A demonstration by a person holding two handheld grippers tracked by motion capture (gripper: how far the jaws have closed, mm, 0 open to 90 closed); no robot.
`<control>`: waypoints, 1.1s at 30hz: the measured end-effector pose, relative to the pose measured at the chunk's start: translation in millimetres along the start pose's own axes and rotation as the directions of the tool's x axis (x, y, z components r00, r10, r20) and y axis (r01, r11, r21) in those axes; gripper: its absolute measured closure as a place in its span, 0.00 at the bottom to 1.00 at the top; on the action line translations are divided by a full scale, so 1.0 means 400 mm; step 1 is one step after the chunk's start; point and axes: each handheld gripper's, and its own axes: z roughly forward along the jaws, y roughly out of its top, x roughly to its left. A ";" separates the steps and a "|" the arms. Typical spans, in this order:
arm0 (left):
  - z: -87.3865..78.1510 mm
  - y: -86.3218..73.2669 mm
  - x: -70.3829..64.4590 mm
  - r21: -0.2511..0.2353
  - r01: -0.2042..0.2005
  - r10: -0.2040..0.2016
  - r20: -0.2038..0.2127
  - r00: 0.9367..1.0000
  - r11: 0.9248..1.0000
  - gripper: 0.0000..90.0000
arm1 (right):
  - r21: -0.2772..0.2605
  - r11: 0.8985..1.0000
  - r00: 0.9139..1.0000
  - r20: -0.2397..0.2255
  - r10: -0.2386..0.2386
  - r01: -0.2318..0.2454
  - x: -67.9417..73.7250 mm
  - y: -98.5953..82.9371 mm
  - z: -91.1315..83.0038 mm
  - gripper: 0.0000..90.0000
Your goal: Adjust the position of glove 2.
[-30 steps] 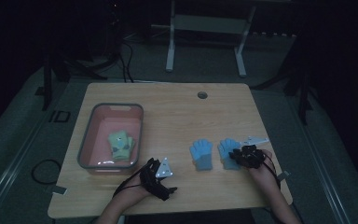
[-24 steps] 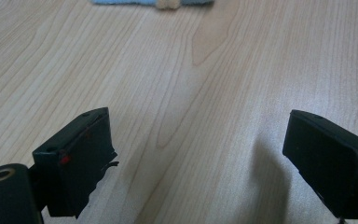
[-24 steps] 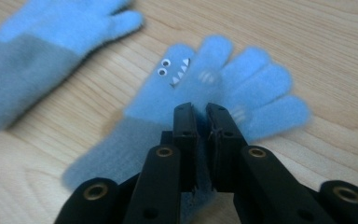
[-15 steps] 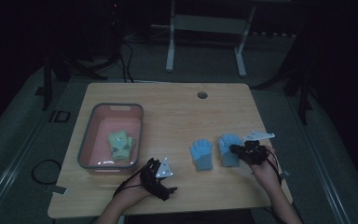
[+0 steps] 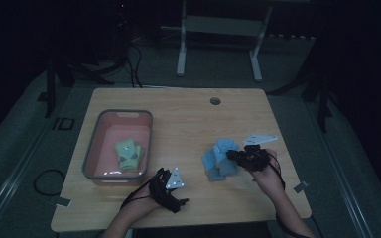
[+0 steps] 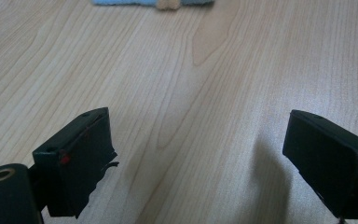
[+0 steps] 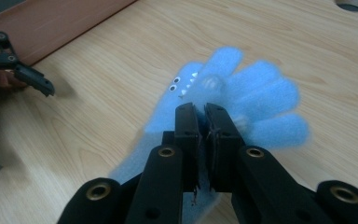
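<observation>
Blue fleece glove (image 7: 242,93), fingers splayed, small eyes and white teeth printed near the palm, is pinched in the right tool (image 7: 204,109). Jaws pressed together on the fabric, almost no gap between them. In the right gripper view the glove hangs slightly blurred over the pale wood surface (image 7: 121,84); can't tell if its far end touches the wood.

High view: right tool (image 5: 248,157) sits right of centre, near the front edge, with the held glove (image 5: 223,148) overlapping a second blue glove (image 5: 213,166) that lies flat on the surface (image 5: 188,114). The two gloves touch or overlap; exact stacking is too dark to read. Grey three-cornered plate (image 5: 259,139) sticks out just behind the right hand (image 5: 265,176).

Left tool (image 5: 166,186) rests near the front edge, left of centre, well apart from the gloves. Left gripper view: tool (image 6: 200,154) has its jaws spread wide, nothing between them, bare wood grain underneath. A strip of blue glove (image 6: 121,2) shows at the top edge of that view, far from the jaws.

Pink bin (image 5: 101,129) with grey rim stands on the left half of the surface, just beside the left tool. Inside it lies a green glove (image 5: 128,153) toward the near right corner. Round cable hole (image 5: 215,101) at the far edge of the surface.
</observation>
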 end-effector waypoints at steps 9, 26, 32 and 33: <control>-0.002 -0.001 -0.001 0.002 -0.005 0.005 -0.003 1.000 1.000 0.10 | 0.035 0.999 0.998 -0.053 -0.023 0.025 0.044 0.007 0.055 0.94; -0.001 0.007 -0.005 0.005 0.017 -0.017 0.007 1.000 1.000 0.10 | 0.129 0.992 0.999 -0.050 0.014 -0.007 0.003 -0.057 0.143 0.87; -0.004 0.026 -0.014 -0.029 0.038 -0.038 -0.020 0.999 0.999 0.10 | 0.099 0.995 0.999 -0.038 -0.012 0.016 0.011 -0.040 0.111 0.80; -0.004 0.032 -0.018 -0.022 0.041 -0.042 -0.042 0.998 0.999 0.10 | 0.096 0.995 0.999 -0.037 -0.014 0.018 0.009 -0.038 0.105 0.79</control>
